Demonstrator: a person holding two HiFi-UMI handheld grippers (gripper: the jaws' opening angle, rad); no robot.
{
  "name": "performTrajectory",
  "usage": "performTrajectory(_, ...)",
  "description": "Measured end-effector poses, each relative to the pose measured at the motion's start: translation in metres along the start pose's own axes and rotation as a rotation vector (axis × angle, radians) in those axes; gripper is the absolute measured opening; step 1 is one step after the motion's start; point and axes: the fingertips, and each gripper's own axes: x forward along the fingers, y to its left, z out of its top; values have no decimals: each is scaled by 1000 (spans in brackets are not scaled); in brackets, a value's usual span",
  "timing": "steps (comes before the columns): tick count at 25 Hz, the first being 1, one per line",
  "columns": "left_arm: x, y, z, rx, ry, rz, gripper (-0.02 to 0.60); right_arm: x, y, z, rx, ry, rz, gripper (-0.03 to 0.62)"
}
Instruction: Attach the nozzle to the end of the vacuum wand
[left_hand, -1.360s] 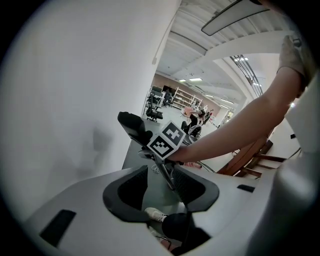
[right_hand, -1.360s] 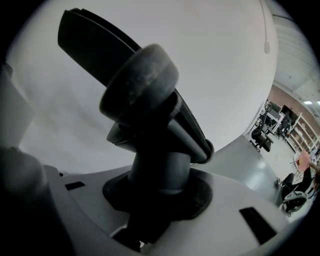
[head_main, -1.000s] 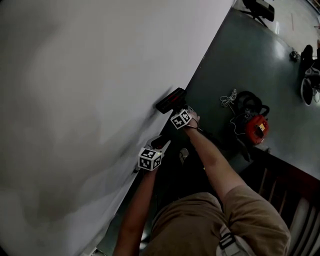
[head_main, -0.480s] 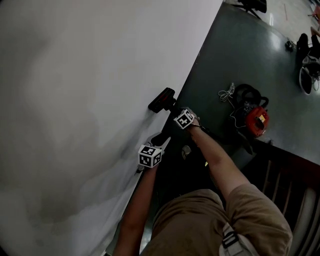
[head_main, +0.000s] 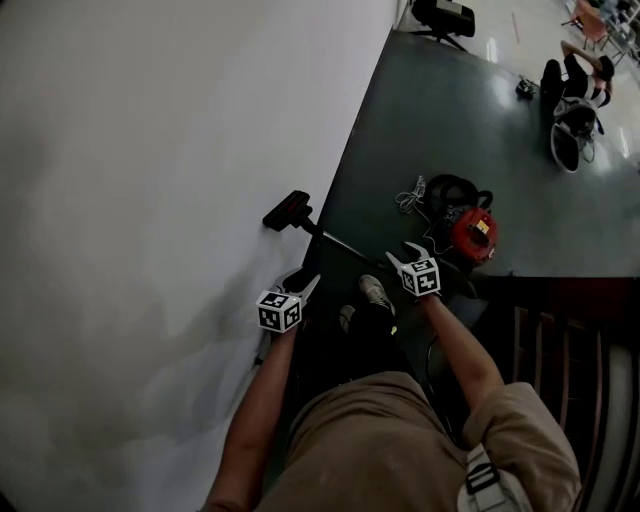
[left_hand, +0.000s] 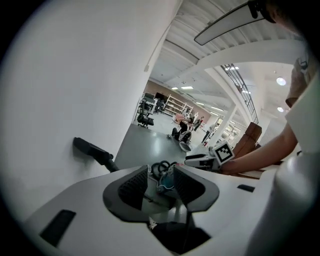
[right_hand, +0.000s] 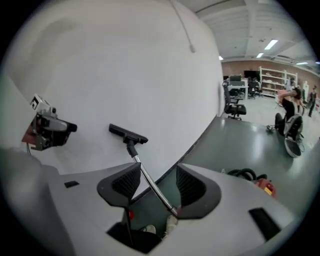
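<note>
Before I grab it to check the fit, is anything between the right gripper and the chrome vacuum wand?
Nothing visible does. The right gripper, its fingers just opening and holding nothing, looks straight along the shiny chrome metal wand to the flat black plastic nozzle against the white wall.

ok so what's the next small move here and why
Probably just draw the right gripper back clear and stop. The nozzle looks already seated on the end of the wand, resting against the wall. The right jaws have just been opening, nothing gripped between them; the wand only shows through the gap. Whether the left gripper holds anything is unclear.
</note>
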Motion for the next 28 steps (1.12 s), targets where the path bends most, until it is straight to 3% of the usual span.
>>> performTrajectory(7, -22, -93, 39, 17, -116, -98, 172, -231, -35, 51, 117, -329, -116, 229)
performTrajectory(14, 6, -181, 68, 115, -132, -155, 172, -430, -70, 78, 206, -581, -193, 216)
performTrajectory(21, 24, -312, 71, 167, -163, -229, 172, -598, -60, 63, 205, -756, -197, 212)
performTrajectory(28, 29, -455, 66, 337, -230, -383, 172, -696, -64, -8, 140, -817, -377, 212)
